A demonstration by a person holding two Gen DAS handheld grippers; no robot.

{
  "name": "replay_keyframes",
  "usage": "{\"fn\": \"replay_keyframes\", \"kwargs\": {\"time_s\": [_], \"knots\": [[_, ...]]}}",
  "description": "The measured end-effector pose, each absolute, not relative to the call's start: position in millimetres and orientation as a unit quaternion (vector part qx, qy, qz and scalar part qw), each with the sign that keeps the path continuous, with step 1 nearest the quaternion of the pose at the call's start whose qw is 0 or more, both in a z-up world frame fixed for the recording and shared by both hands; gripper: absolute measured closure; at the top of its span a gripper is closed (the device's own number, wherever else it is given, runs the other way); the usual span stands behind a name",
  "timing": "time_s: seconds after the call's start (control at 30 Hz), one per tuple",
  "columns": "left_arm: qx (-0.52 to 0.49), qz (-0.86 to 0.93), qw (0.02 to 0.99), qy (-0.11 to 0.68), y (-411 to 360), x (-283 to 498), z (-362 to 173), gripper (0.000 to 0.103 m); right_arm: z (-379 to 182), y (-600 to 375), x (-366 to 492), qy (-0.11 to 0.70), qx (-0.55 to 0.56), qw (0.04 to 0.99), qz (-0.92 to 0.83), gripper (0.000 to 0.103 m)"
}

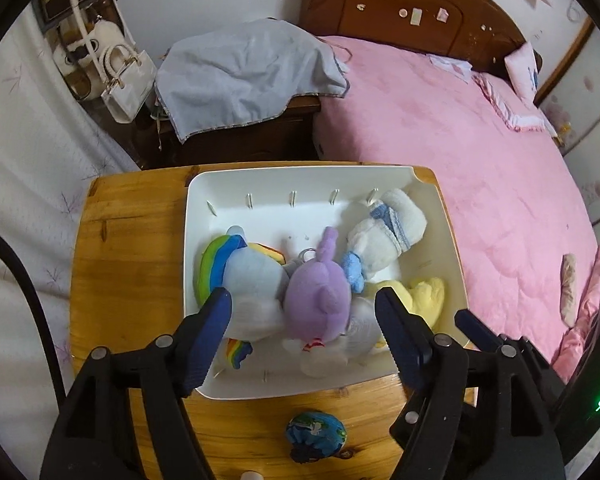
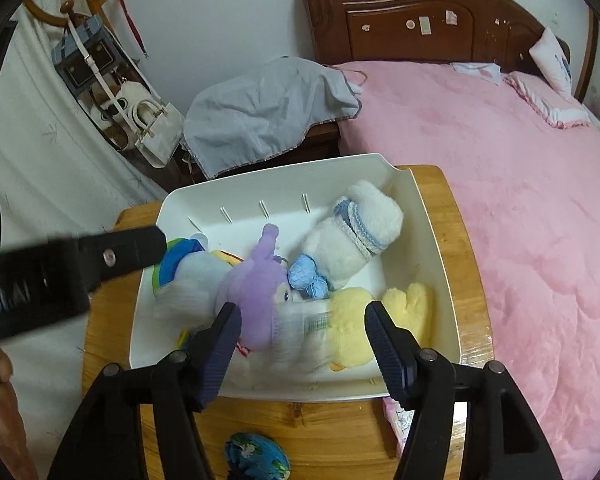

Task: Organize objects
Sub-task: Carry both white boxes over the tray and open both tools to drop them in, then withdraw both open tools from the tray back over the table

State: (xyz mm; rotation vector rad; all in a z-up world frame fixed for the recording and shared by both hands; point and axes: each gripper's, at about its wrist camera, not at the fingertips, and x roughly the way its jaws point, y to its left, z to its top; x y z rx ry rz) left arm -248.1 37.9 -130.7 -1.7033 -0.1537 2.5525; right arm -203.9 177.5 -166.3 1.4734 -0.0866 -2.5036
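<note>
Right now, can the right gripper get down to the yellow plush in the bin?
Probably yes. The right gripper is open and empty just above the yellow plush, which lies exposed at the near right of the white bin. Only the purple plush crowds its left side.

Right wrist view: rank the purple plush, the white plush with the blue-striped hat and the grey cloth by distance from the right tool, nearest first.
1. Purple plush, in the white bin, just ahead of the right tool, toward its left finger.
2. White plush with the blue-striped hat, at the bin's far right.
3. Grey cloth, draped over the nightstand beyond the bin.
</note>
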Motion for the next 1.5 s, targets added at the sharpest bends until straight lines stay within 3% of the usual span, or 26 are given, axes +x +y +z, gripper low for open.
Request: {"fn": "replay_keyframes", "kwargs": {"time_s": [1.5], "knots": [[-0.499, 0.865, 0.047, -0.005, 23, -146, -98, 0.025, -140, 186, -109, -0.065, 0.484, 0.107, -0.866, 0.038]]}}
